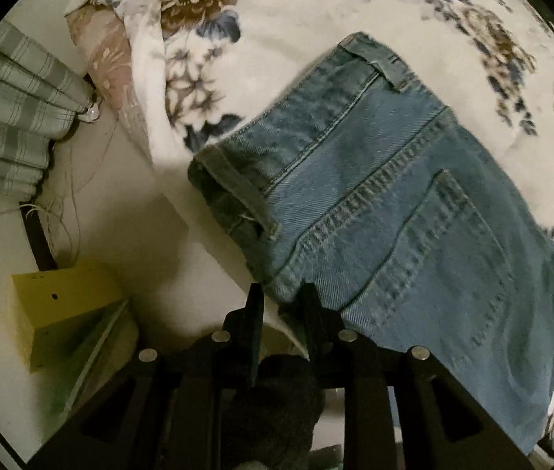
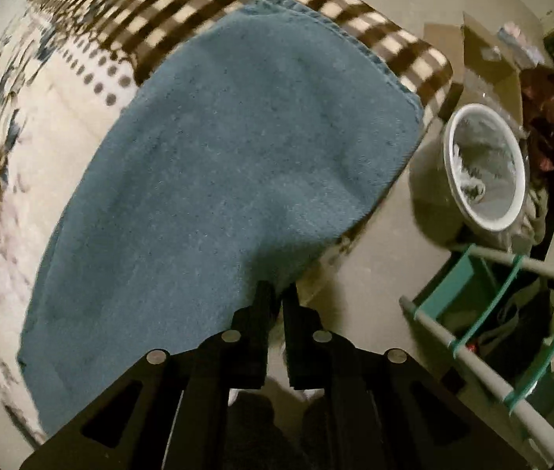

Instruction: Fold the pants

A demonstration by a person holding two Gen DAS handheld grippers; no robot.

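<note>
The blue denim pants [image 1: 402, 211] lie on a floral bed cover [image 1: 300, 23], back pocket and waistband up. In the left wrist view my left gripper [image 1: 281, 297] has its black fingers closed on the seamed edge of the pants near the waist. In the right wrist view the leg part of the pants [image 2: 237, 164] drapes over the bed's edge, hem end far up. My right gripper [image 2: 278, 291] is shut on the near edge of that leg fabric.
A yellow box [image 1: 65, 313] and a plaid curtain [image 1: 10, 117] are left of the bed. A brown checked blanket [image 2: 214, 4] lies beyond the pants. A white bin [image 2: 484, 164] and a teal and grey rack [image 2: 504, 313] stand on the floor at right.
</note>
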